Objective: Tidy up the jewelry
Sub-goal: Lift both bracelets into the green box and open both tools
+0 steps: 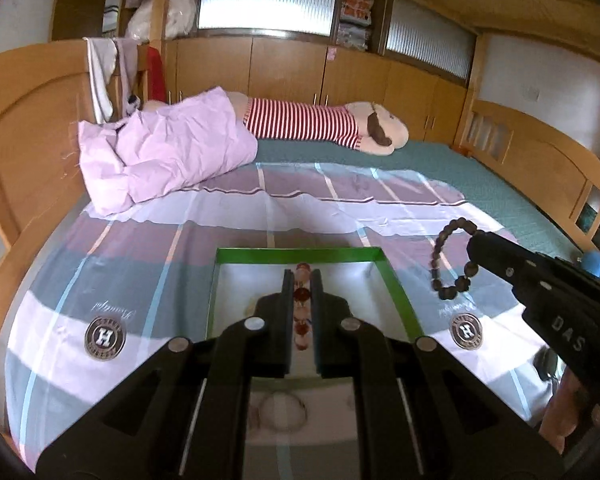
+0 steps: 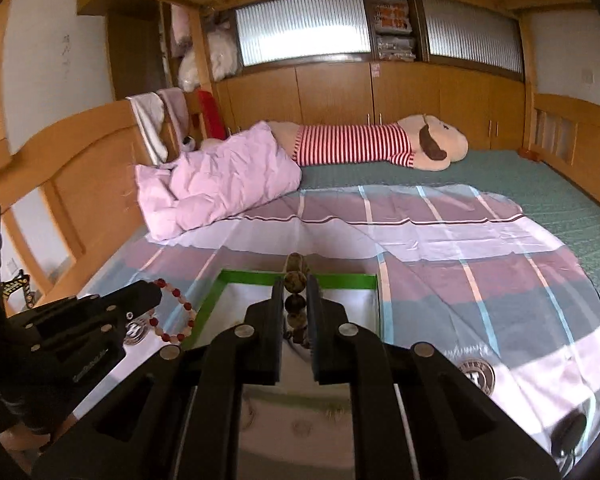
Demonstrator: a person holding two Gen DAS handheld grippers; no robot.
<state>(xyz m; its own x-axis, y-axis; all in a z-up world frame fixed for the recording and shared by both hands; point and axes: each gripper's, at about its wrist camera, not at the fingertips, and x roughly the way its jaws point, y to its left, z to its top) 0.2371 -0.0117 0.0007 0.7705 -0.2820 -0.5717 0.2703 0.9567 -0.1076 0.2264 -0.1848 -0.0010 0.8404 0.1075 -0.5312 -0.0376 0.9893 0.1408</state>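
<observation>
Left gripper (image 1: 302, 292) pinching red-and-white bead bracelet (image 2: 175, 312), right gripper (image 2: 296, 296) pinching dark bead bracelet (image 1: 452, 256); both dangling at jaw tips, above green-rimmed box (image 1: 396, 280). Lifted, not yet placed; sorting apparently mostly left.

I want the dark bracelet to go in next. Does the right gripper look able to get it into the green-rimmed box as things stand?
Probably yes. The right gripper is shut on the dark bead bracelet, hanging just beside the green-rimmed box. The left gripper, shut on the red and pink bracelet, sits over the box and may crowd it.
</observation>
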